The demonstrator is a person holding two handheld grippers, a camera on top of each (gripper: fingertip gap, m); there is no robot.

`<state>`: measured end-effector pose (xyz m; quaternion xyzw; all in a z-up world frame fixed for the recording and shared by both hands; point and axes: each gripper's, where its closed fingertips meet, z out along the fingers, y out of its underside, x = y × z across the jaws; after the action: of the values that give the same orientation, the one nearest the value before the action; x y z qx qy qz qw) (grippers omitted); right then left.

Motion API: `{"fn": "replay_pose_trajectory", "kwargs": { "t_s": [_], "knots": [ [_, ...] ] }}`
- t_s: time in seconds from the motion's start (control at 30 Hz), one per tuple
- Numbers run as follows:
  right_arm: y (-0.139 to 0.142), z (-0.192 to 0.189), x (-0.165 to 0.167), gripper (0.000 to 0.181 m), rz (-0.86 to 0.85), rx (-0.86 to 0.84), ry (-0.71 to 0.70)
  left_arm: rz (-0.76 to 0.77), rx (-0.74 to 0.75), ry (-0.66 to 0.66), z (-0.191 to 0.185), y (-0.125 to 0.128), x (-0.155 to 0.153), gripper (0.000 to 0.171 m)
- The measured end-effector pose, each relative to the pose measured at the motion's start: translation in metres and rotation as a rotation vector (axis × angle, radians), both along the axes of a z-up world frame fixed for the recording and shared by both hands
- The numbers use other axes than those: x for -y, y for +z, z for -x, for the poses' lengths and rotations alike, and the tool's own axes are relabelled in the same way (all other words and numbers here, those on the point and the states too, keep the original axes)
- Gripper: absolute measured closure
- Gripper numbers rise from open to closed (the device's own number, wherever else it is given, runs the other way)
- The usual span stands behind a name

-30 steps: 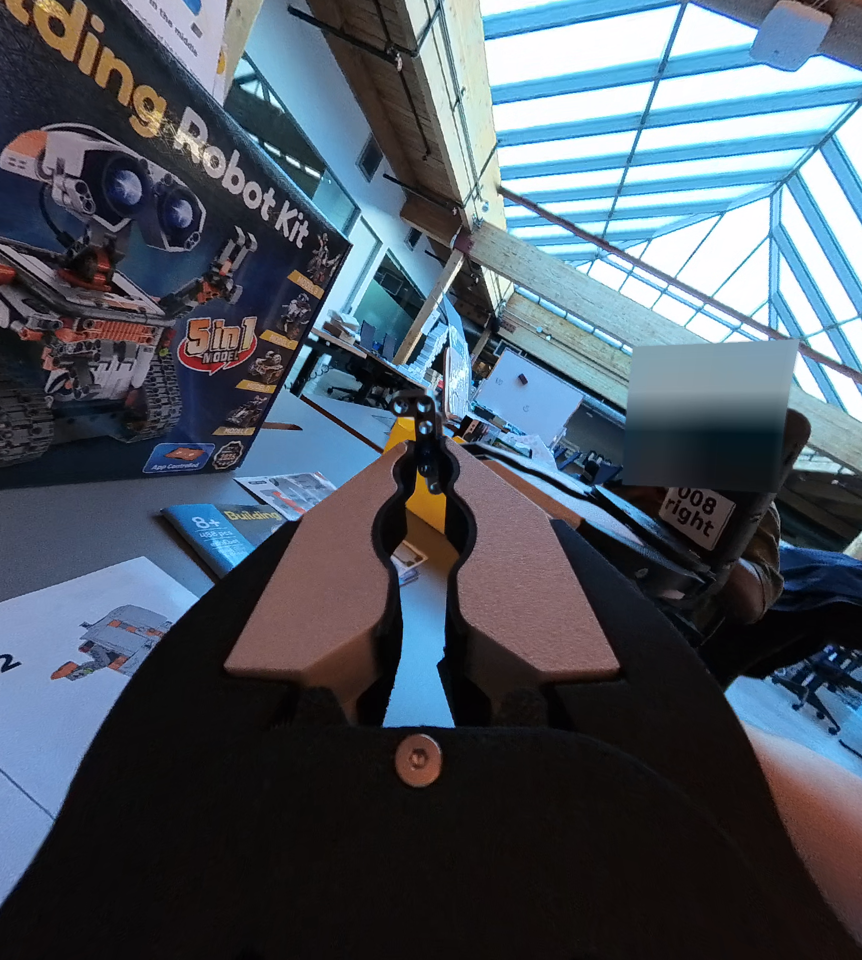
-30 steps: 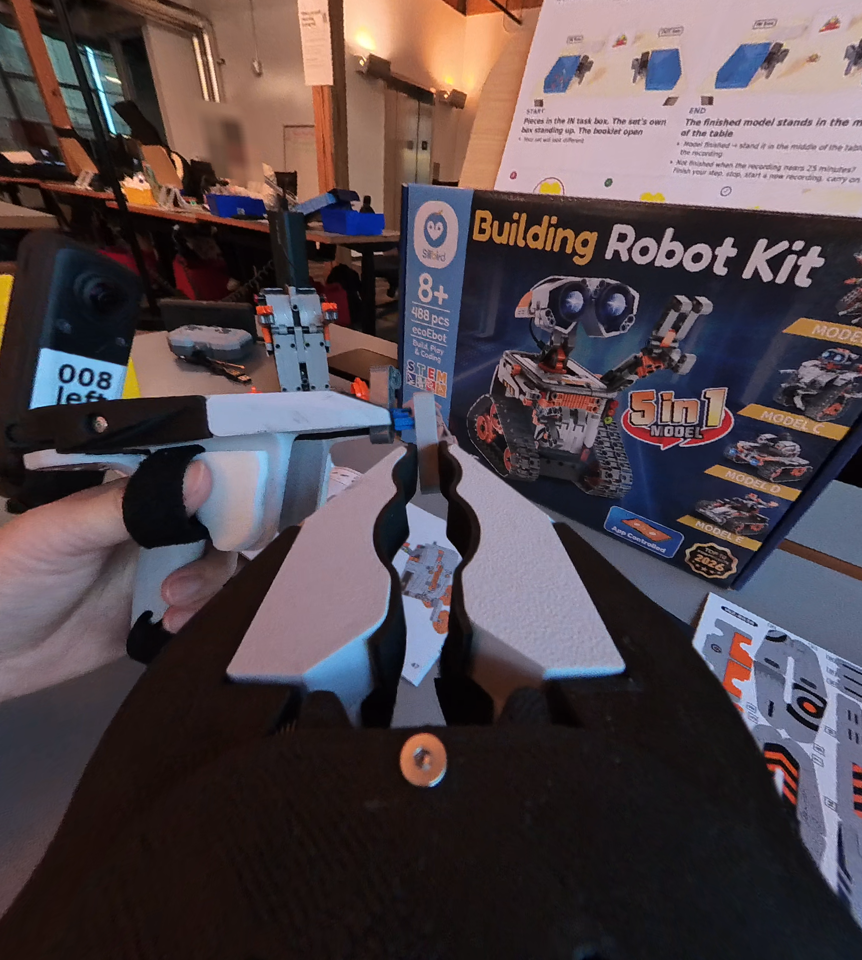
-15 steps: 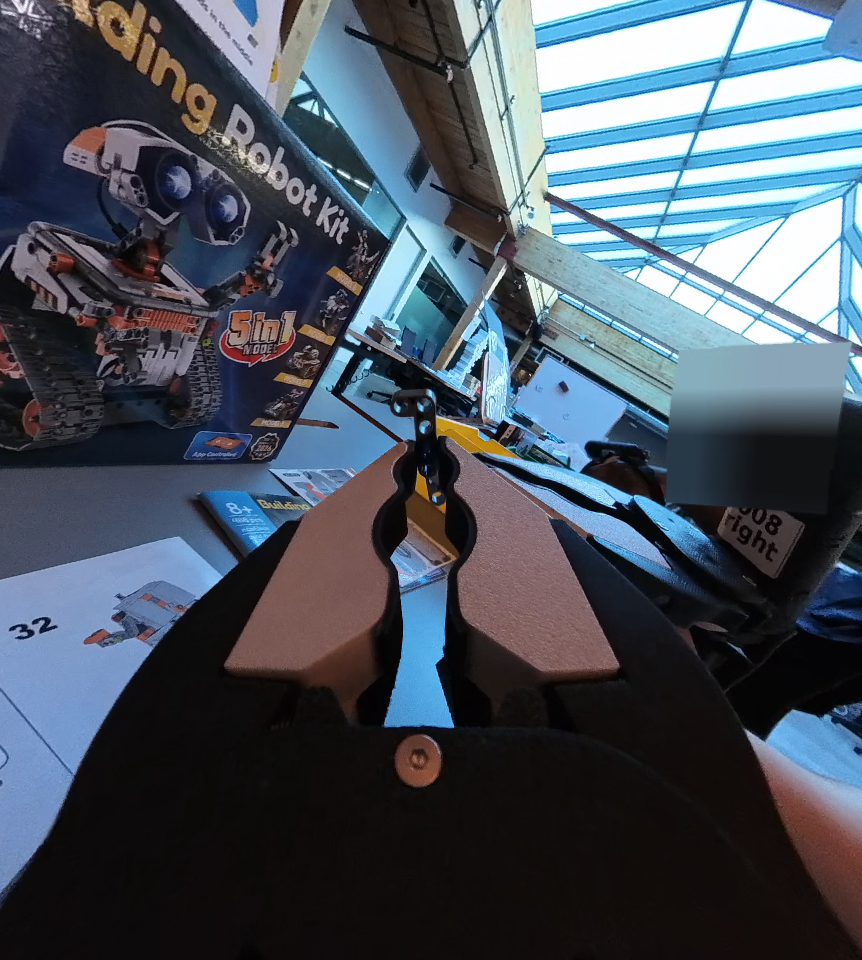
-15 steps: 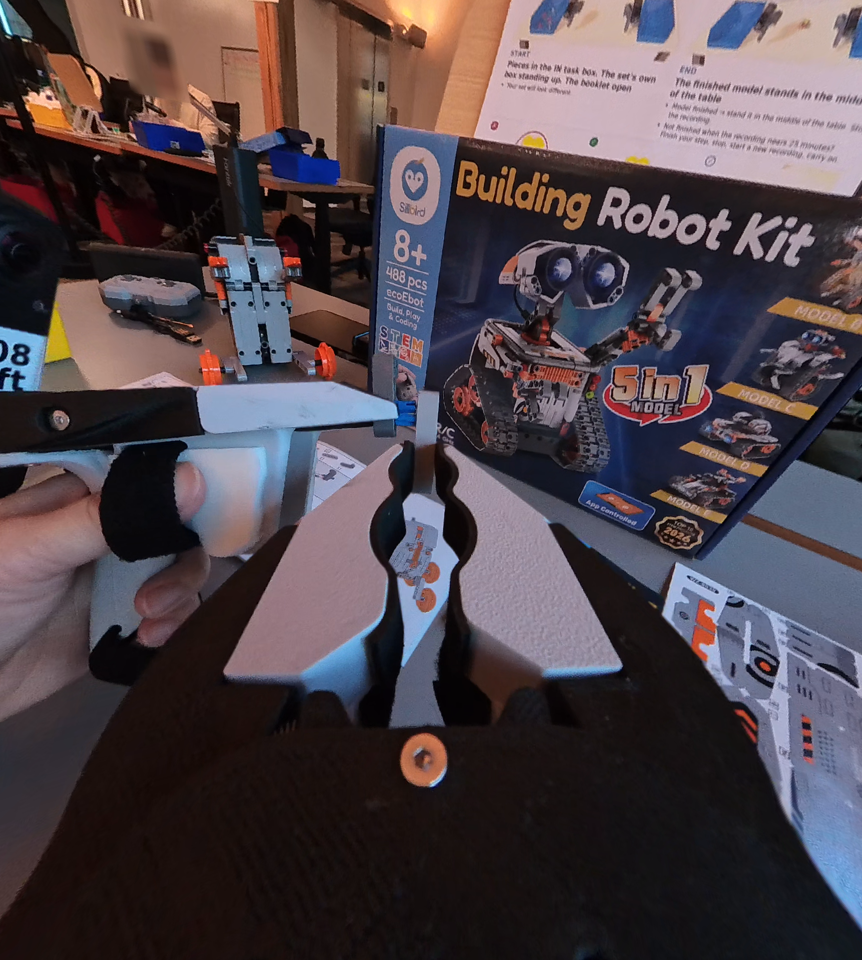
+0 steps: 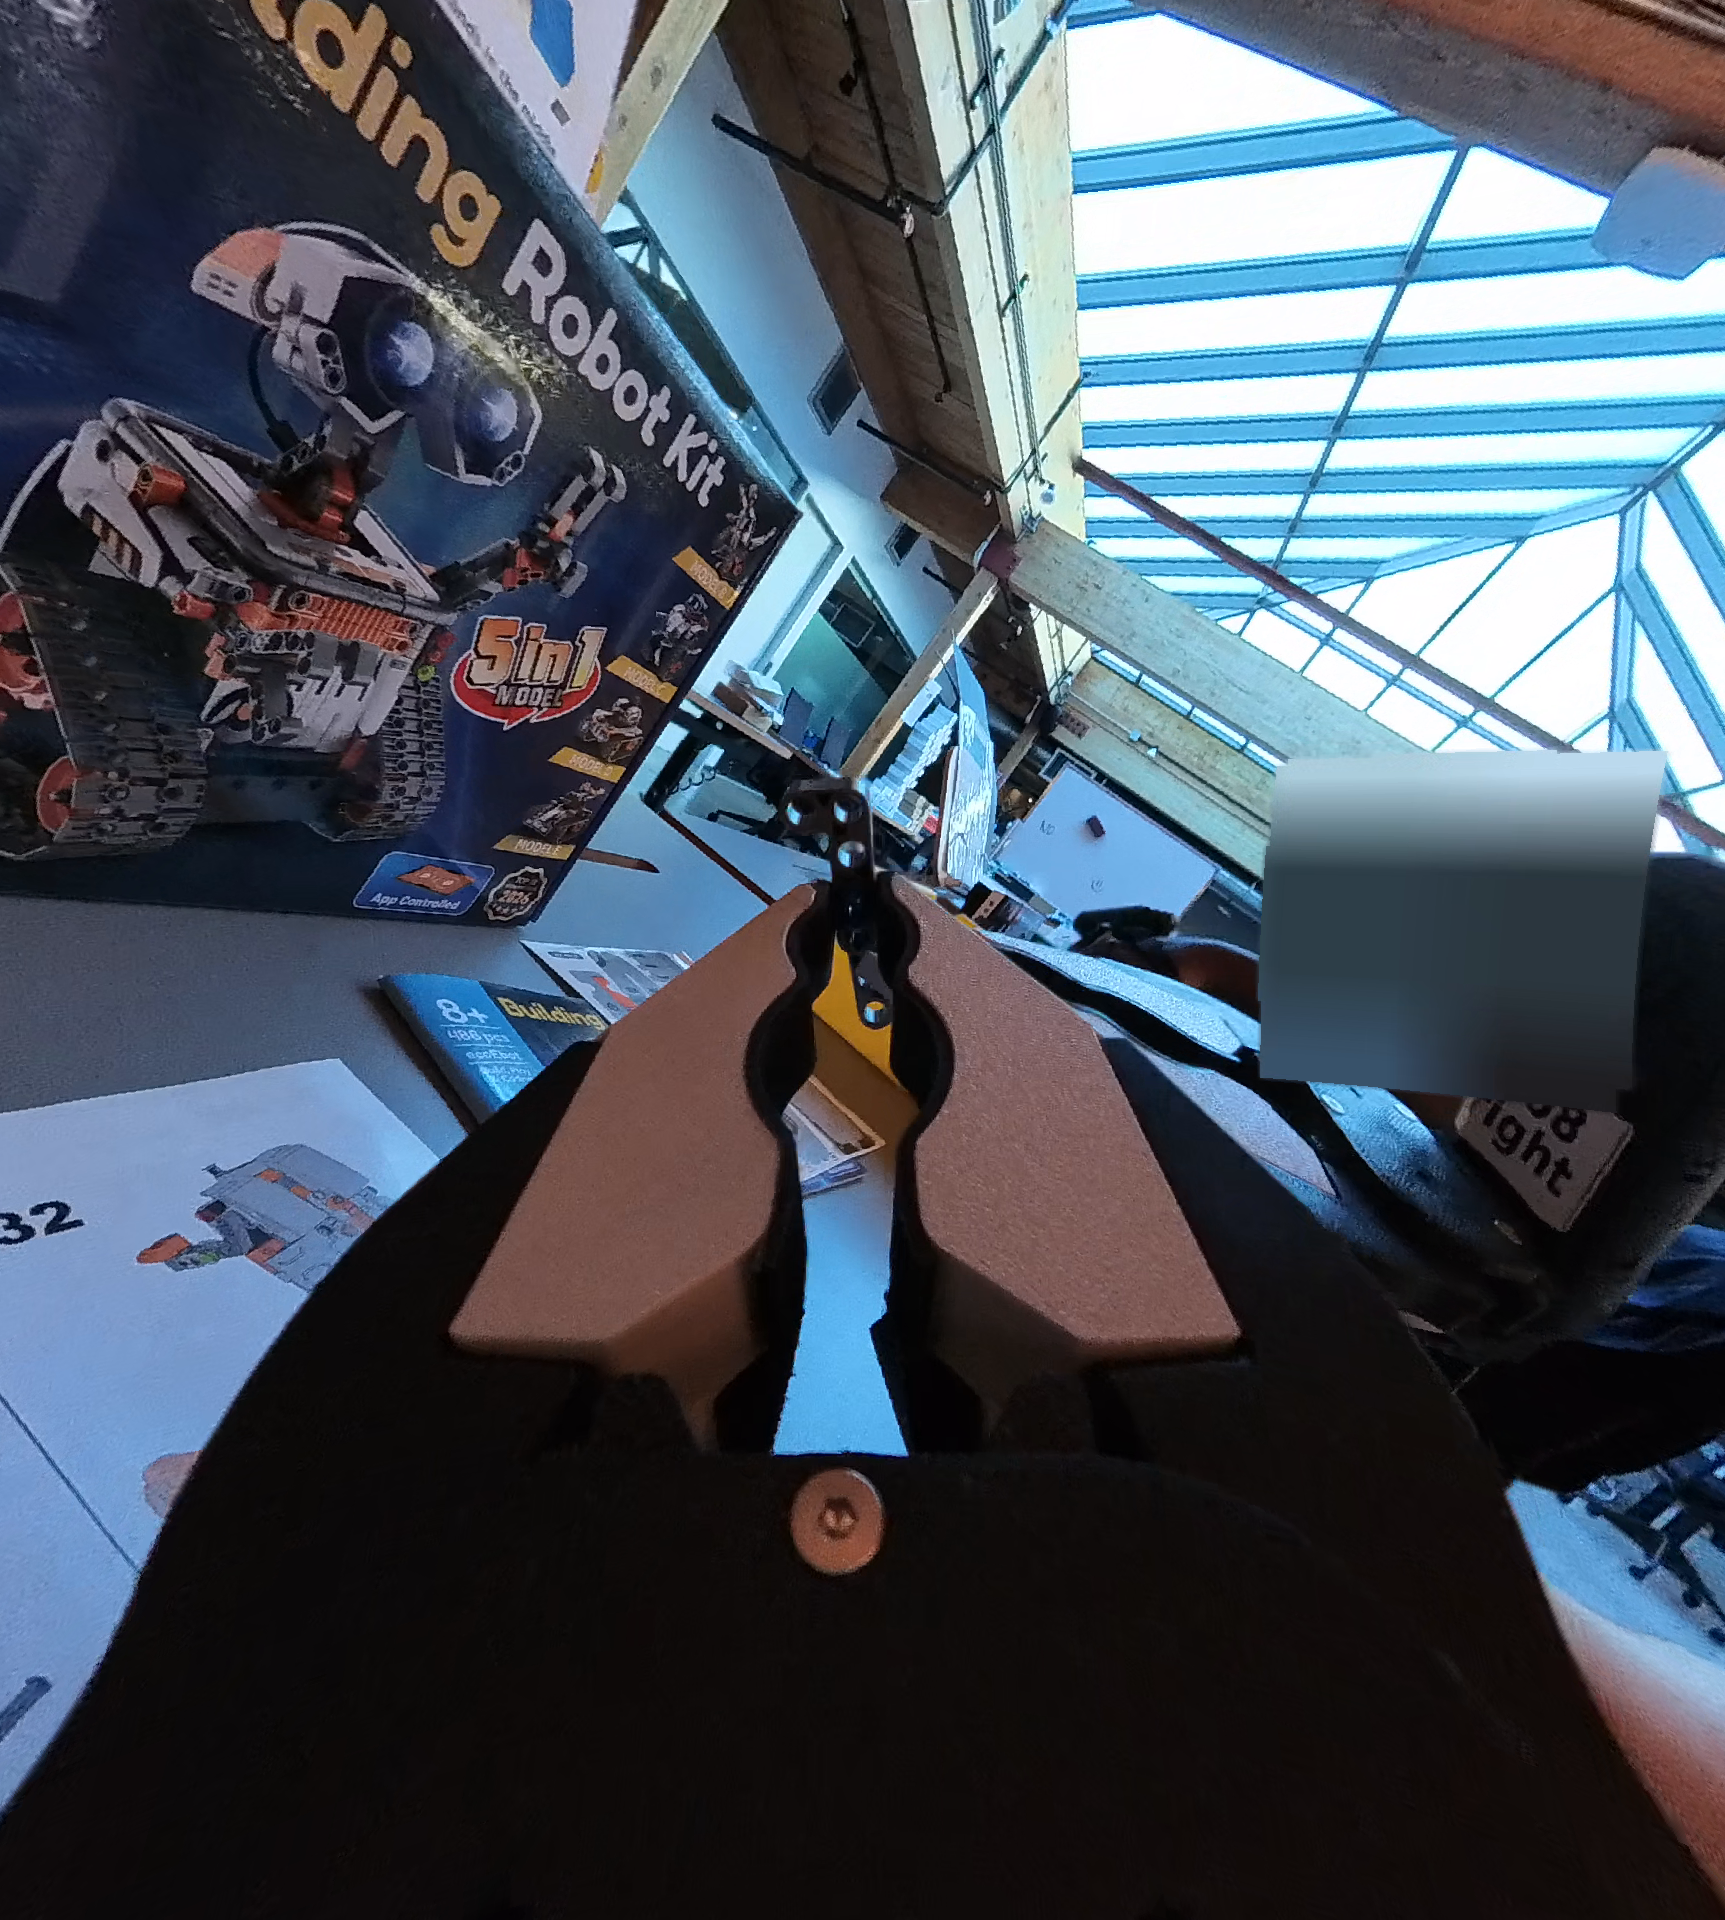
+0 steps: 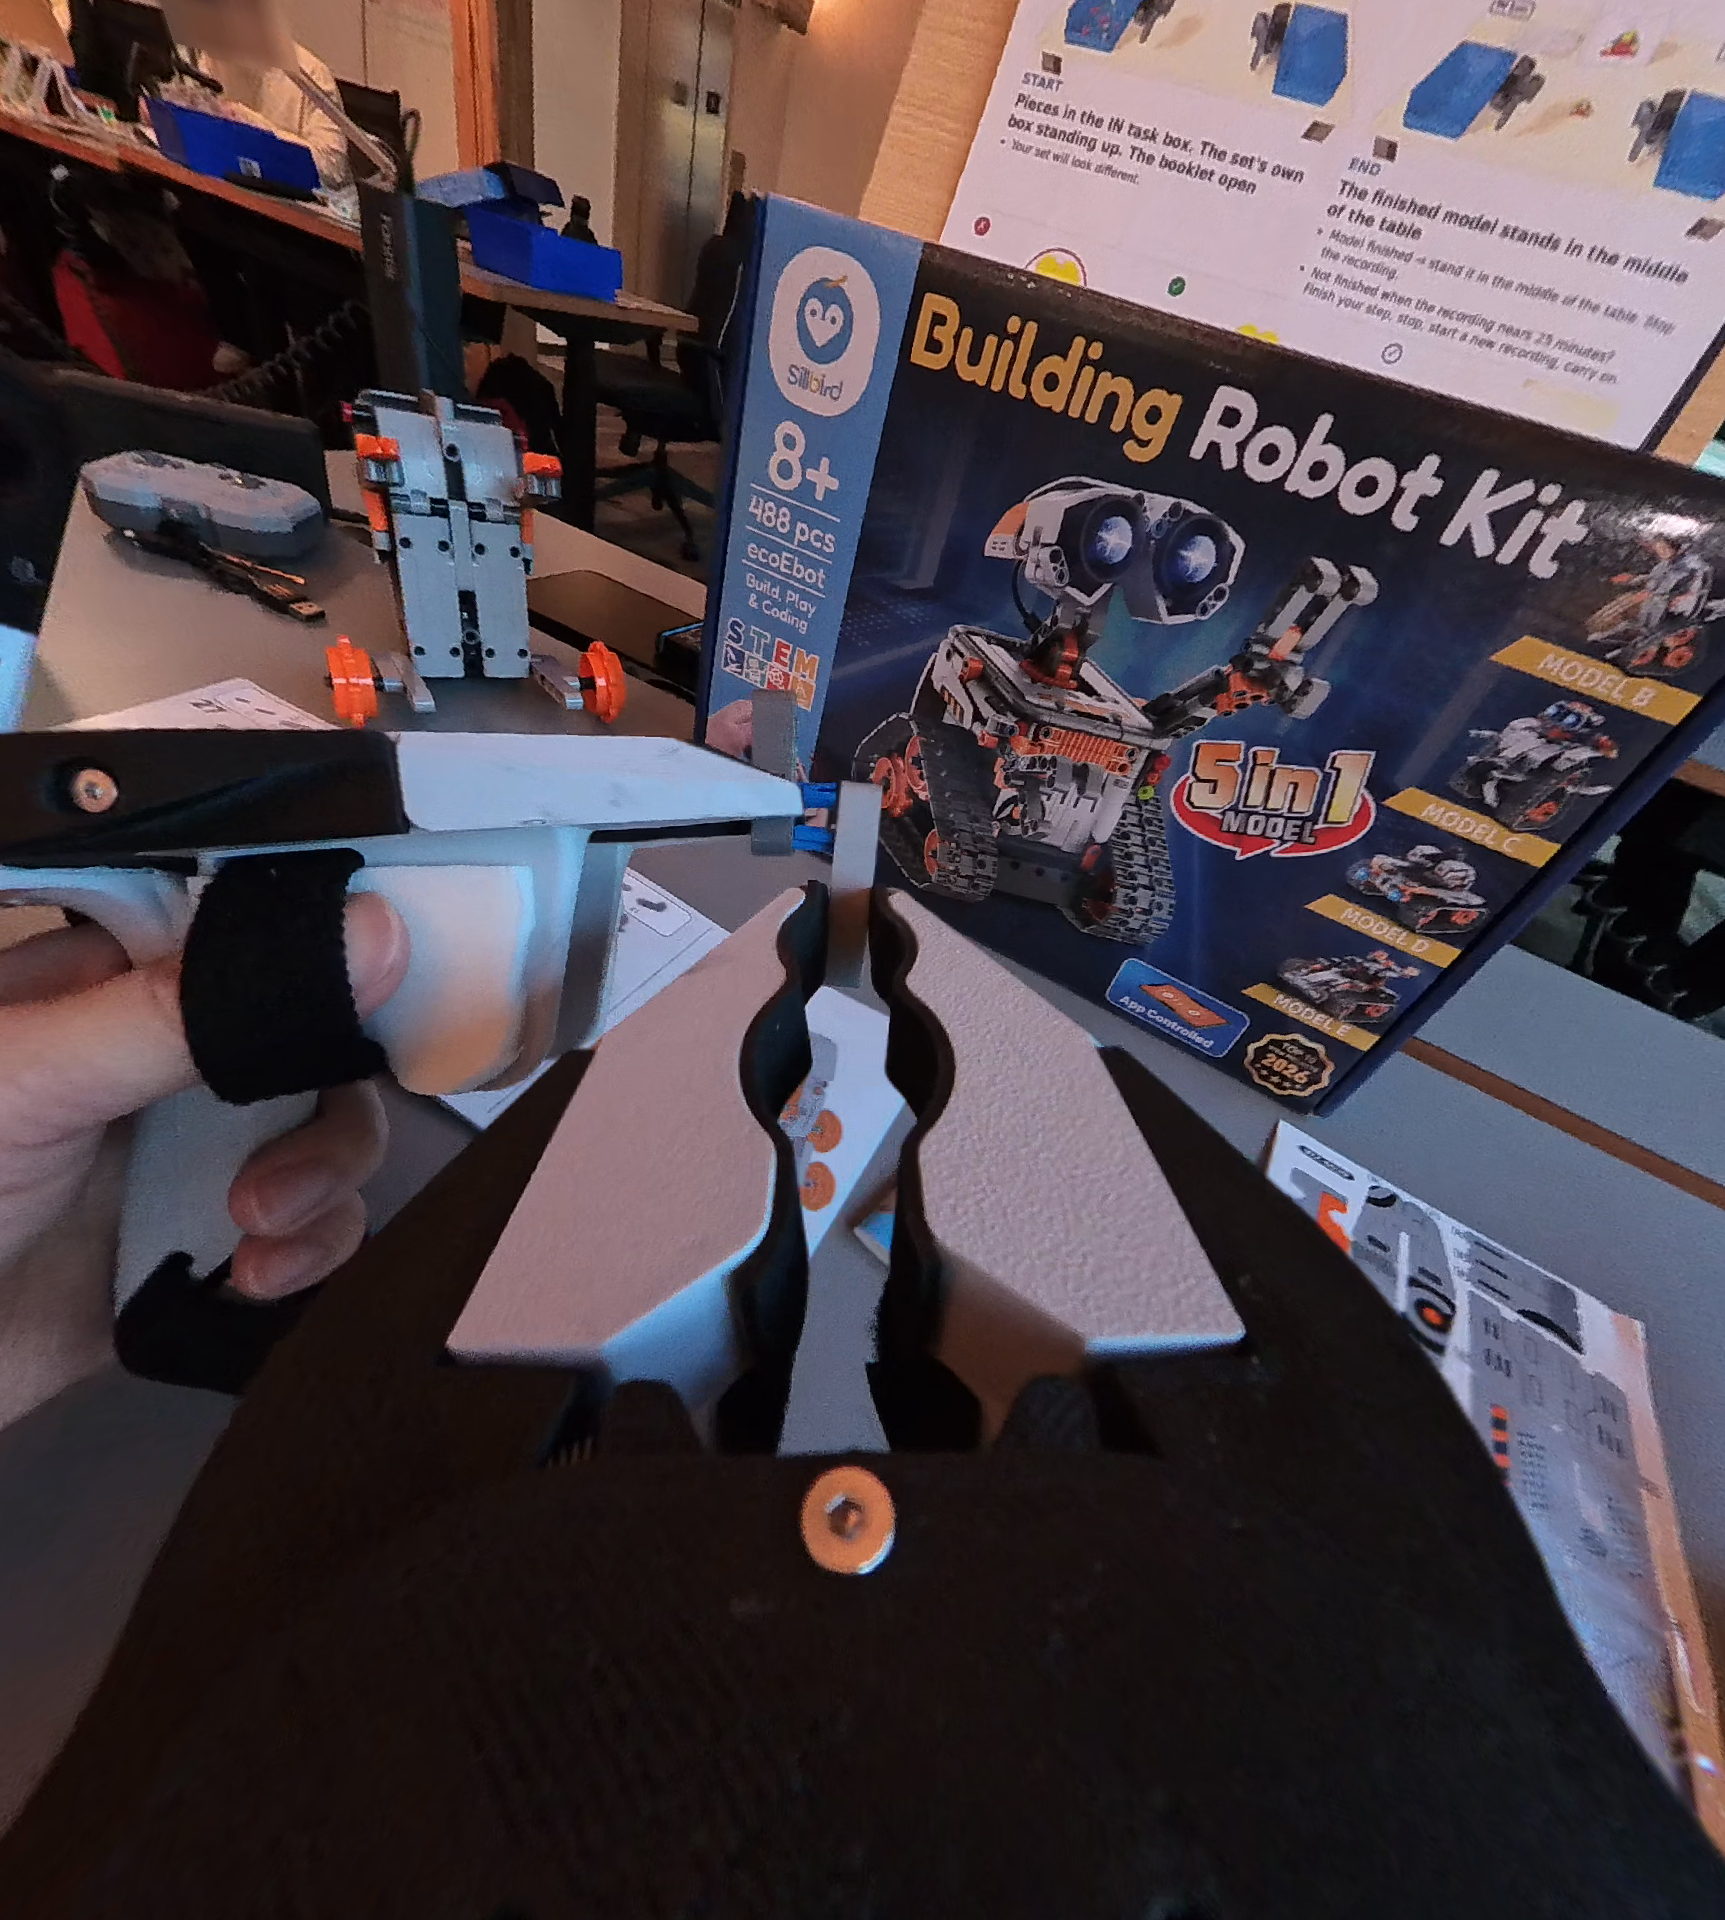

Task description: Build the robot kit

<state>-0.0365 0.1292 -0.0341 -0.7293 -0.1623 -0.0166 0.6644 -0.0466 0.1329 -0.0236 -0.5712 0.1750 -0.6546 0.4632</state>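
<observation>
My left gripper (image 5: pixel 853 904) is shut on a small angled beam (image 5: pixel 837 826) with round holes; it looks dark against the skylight. In the right wrist view the left gripper (image 6: pixel 780 821) comes in level from the left, held by a hand, and its beam (image 6: pixel 773 732) is grey and carries blue pins (image 6: pixel 816 816). My right gripper (image 6: pixel 847 909) is shut on an upright grey beam (image 6: pixel 853 831). The blue pins touch this beam's side. The right gripper also shows at the right of the left wrist view (image 5: pixel 1357 1122). Both pieces are held in the air above the table.
A dark blue robot kit box (image 6: pixel 1253 644) stands upright behind, also in the left wrist view (image 5: pixel 266 468). A partly built grey and orange model (image 6: pixel 453 561) and a grey controller (image 6: pixel 203 509) stand at the back left. An open booklet (image 5: pixel 110 1247) and a sticker sheet (image 6: pixel 1481 1351) lie flat. My two grippers' fingertips are within a few centimetres of each other.
Both grippers stay shut on their pieces, which remain together at the blue pins. Both views have shifted a little: the kit box sits larger and lower in them now.
</observation>
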Motion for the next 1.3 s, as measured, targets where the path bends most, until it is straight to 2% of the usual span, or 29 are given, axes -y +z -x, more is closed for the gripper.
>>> {"fn": "replay_pose_trajectory", "kwargs": {
  "t_s": [0.17,0.4,0.63,0.83,1.1,1.3],
  "knots": [
    [0.001,-0.005,0.001,0.175,-0.019,0.062,0.005,-0.012,-0.041,-0.024,-0.005,-0.002,0.004,0.168],
    [0.002,0.000,0.003,0.176,-0.042,0.091,0.026,-0.022,-0.027,-0.009,-0.002,0.001,0.003,0.167],
    [0.001,0.000,0.003,0.176,-0.038,0.028,0.035,0.023,-0.013,-0.021,-0.002,0.000,0.002,0.167],
    [0.000,0.005,0.001,0.176,-0.069,0.128,0.017,0.123,0.054,-0.051,0.003,-0.001,-0.001,0.167],
    [0.006,0.008,0.002,0.176,-0.110,0.155,-0.006,0.042,0.051,-0.009,0.005,0.006,0.000,0.167],
    [0.007,0.010,0.002,0.176,-0.145,0.222,0.013,0.045,0.052,-0.019,0.007,0.007,0.000,0.167]
  ]
}}
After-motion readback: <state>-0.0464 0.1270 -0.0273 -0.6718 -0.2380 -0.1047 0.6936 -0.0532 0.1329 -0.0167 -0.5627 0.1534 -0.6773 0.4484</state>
